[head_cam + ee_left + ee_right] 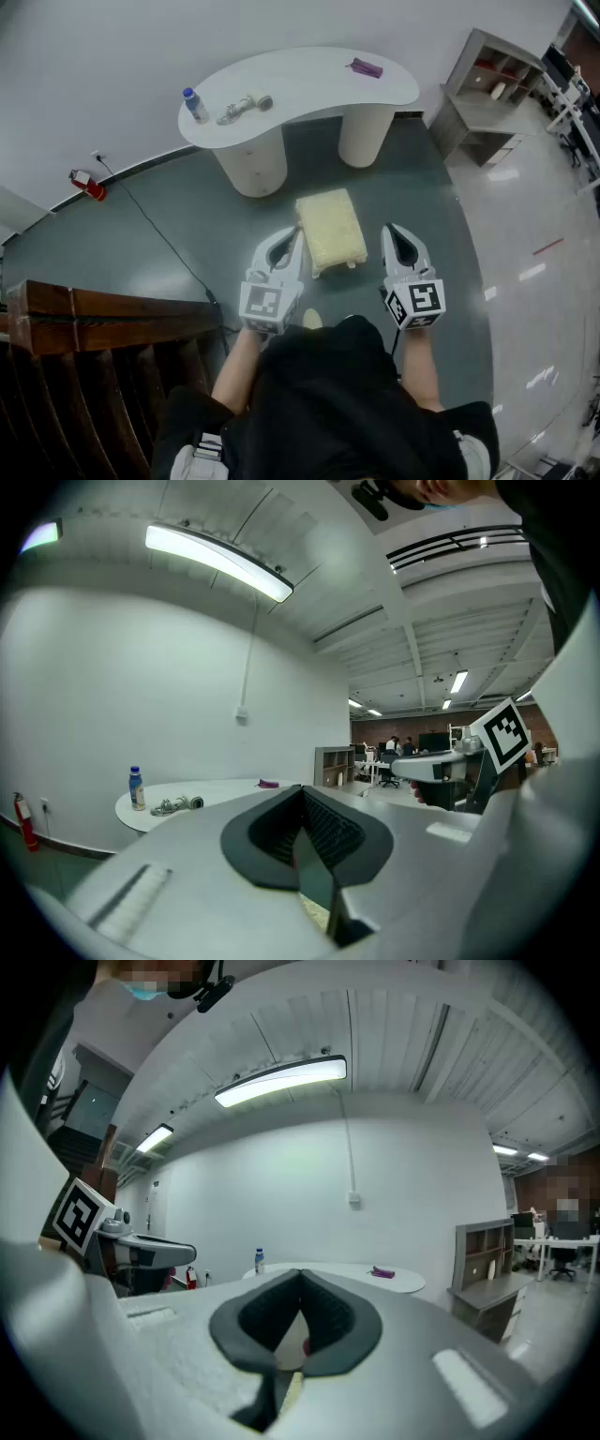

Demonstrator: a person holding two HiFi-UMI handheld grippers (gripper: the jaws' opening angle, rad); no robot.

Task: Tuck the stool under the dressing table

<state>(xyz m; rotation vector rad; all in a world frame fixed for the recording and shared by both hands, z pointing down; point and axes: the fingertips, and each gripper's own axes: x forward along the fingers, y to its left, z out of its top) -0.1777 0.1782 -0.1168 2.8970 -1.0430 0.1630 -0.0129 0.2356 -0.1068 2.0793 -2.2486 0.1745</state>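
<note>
**Status.** The left tool (296, 234) and the right tool (390, 231) are both fully closed, with nothing between the jaws. The cream padded stool (330, 230) stands on the grey floor (187, 225) between them. It is on the near side of the white counter (300, 80) and not yet under it. The left tool tip is just beside the stool's left edge. The right tool is apart from its right edge.

**Hazards.**
- The stool sits slightly skewed to the gap between the left pedestal (251, 159) and the right pedestal (364, 131). A straight push would probably drive a corner into one pedestal.
- A push from one side only is likely to swing the stool round.
- Closed tips may skid on the soft cushion.
- A knock to a pedestal could topple the bottle (195, 105) standing near the counter's left edge.

**Clearances.** The gap appears only slightly wider than the stool, so side margin is small. The floor to the right is open. A cable (159, 234) runs across the floor to the left, well apart from the stool's path.
</note>
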